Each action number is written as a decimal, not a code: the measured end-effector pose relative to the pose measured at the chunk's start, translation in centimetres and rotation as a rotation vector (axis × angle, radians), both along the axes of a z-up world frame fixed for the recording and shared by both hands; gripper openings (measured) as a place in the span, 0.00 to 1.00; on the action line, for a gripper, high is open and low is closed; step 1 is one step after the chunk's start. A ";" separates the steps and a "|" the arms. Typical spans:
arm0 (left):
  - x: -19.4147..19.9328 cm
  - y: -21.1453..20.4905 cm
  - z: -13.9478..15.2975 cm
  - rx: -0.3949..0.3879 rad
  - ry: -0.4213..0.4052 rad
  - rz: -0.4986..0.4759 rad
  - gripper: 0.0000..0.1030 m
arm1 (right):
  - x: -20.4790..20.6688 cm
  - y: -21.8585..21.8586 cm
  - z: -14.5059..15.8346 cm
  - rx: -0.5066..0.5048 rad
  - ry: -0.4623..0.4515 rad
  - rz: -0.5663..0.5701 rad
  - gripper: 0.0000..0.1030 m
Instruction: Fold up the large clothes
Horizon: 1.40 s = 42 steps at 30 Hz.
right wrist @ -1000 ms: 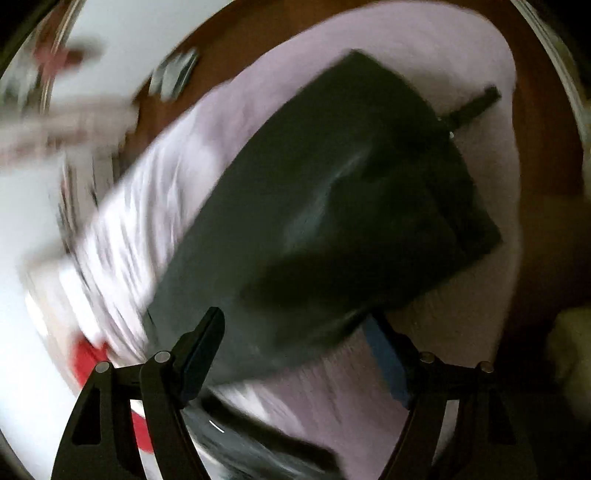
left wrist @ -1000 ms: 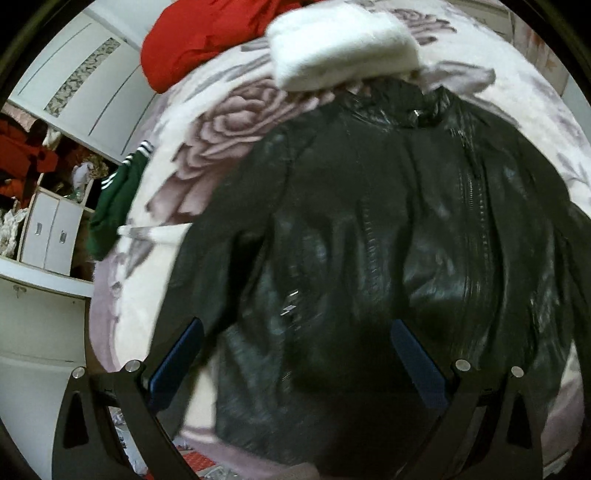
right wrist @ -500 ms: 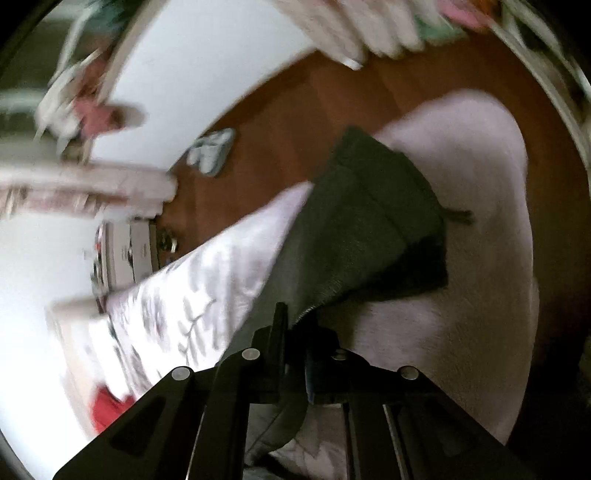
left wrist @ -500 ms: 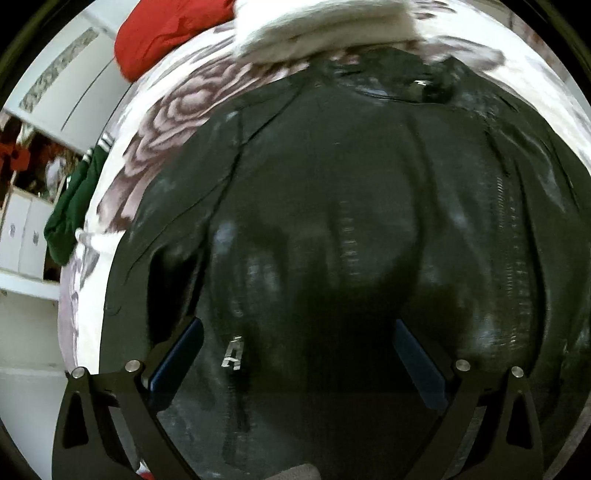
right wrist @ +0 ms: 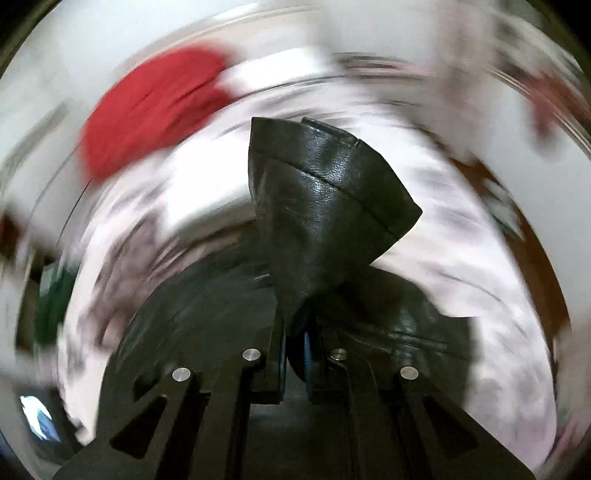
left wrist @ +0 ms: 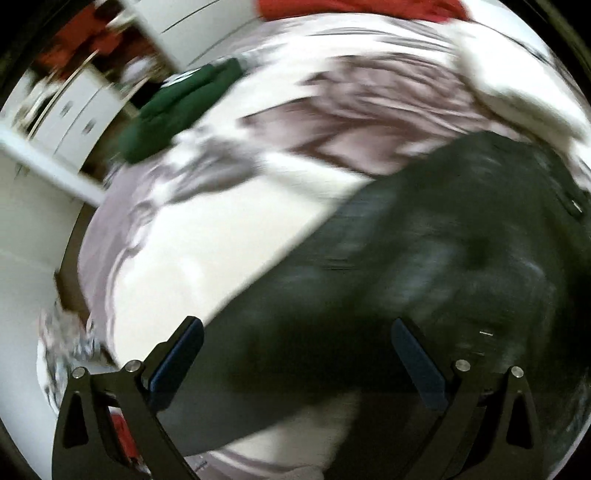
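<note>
A black leather jacket [left wrist: 443,266] lies spread on a bed with a pink and white flowered cover [left wrist: 207,229]. In the blurred left wrist view my left gripper [left wrist: 295,354] hangs open above the jacket's left sleeve, with nothing pinched between its blue pads. In the right wrist view my right gripper [right wrist: 294,350] is shut on a sleeve end of the jacket [right wrist: 325,192], which stands up lifted in front of the camera. The jacket's body [right wrist: 207,317] lies below it on the cover.
A red garment [left wrist: 354,7] and a white fluffy one [left wrist: 517,96] lie at the head of the bed. A dark green garment [left wrist: 177,107] lies at the bed's left edge, beside white drawers [left wrist: 74,114]. Brown floor [right wrist: 539,258] shows past the bed's right side.
My left gripper has swept sideways off the jacket's middle to its left sleeve, rolling as it went. My right gripper has closed on the sleeve end and swung round with it.
</note>
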<state>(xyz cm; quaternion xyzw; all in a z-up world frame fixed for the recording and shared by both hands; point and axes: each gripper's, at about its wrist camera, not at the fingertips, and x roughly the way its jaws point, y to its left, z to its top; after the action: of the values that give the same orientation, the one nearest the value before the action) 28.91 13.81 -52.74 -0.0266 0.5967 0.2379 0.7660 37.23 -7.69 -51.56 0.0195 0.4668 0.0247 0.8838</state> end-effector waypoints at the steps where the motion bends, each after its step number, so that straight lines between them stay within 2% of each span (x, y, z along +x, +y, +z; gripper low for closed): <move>1: -0.6 2.0 -0.4 0.002 0.004 0.041 1.00 | 0.5 4.0 -1.6 -0.057 0.007 0.087 0.07; 3: -1.5 4.3 -1.0 0.006 0.017 0.094 1.00 | 1.4 11.3 -5.6 -0.161 0.059 0.258 0.07; 4: -2.2 5.8 -1.4 0.001 0.022 0.128 1.00 | 1.6 13.5 -7.6 -0.192 0.092 0.312 0.07; 5: -2.8 7.0 -1.7 -0.009 0.028 0.154 1.00 | 0.7 15.5 -9.6 -0.217 0.136 0.356 0.07; 6: -3.3 7.7 -1.9 -0.018 0.034 0.170 1.00 | 0.7 17.6 -12.1 -0.244 0.220 0.391 0.10; 7: -3.9 8.7 -2.2 -0.032 0.042 0.188 1.00 | 0.4 17.5 -13.5 -0.225 0.270 0.396 0.17; 8: -4.3 9.3 -2.3 -0.040 0.045 0.196 1.00 | 0.6 17.3 -14.3 -0.175 0.309 0.384 0.30; 9: -4.8 9.7 -2.3 -0.046 0.047 0.198 1.00 | 0.6 16.8 -14.0 -0.089 0.325 0.355 0.38; 12: -6.4 10.9 -2.2 -0.051 0.058 0.190 1.00 | -1.5 12.0 -10.9 0.108 0.319 0.220 0.54; 14: -7.7 11.7 -2.2 -0.052 0.076 0.194 1.00 | -3.5 7.9 -9.5 0.138 0.313 0.082 0.57; 17: -9.8 12.9 -2.6 -0.077 0.108 0.225 1.00 | -6.6 0.5 -9.6 0.058 0.386 -0.166 0.57; 18: -10.4 13.1 -2.9 -0.093 0.119 0.233 1.00 | -7.8 -2.8 -10.7 0.009 0.437 -0.258 0.57; 21: -11.8 13.2 -4.3 -0.180 0.174 0.233 1.00 | -8.8 -8.2 -14.2 -0.002 0.501 -0.366 0.57; 23: -12.6 13.0 -4.9 -0.243 0.191 0.254 1.00 | -8.4 -10.2 -15.2 -0.018 0.477 -0.369 0.55; 25: -13.3 12.5 -5.0 -0.293 0.173 0.265 1.00 | -7.9 -13.0 -15.5 0.007 0.435 -0.458 0.41; 26: -13.5 12.2 -5.1 -0.303 0.168 0.269 1.00 | -8.0 -14.0 -15.8 0.014 0.429 -0.508 0.40; 27: -13.6 12.0 -5.2 -0.314 0.164 0.276 1.00 | -8.2 -14.9 -15.9 -0.008 0.418 -0.557 0.43; 28: -13.8 11.8 -5.4 -0.332 0.160 0.290 1.00 | -8.4 -15.2 -16.2 0.012 0.431 -0.565 0.44; 31: -14.7 11.4 -5.9 -0.397 0.135 0.357 1.00 | -9.1 -13.6 -15.9 0.054 0.497 -0.523 0.46; 34: -16.1 10.8 -6.7 -0.544 0.083 0.434 1.00 | -11.3 -10.4 -13.7 0.102 0.512 -0.435 0.53; 37: -17.1 10.2 -8.1 -0.686 0.027 0.483 1.00 | -13.7 -6.0 -12.4 0.210 0.535 -0.362 0.54; 39: -17.6 10.1 -8.9 -0.733 -0.024 0.523 1.00 | -15.5 -3.0 -12.6 0.266 0.571 -0.318 0.55; 42: -18.6 10.9 -11.1 -0.797 -0.108 0.640 1.00 | -17.1 2.1 -14.6 0.307 0.625 -0.231 0.56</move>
<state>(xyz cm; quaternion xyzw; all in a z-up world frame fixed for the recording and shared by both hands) 10.34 24.66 -63.88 -0.5100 0.5627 0.2127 0.6148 20.15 -5.64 -66.12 0.2110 0.6999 -0.0125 0.6823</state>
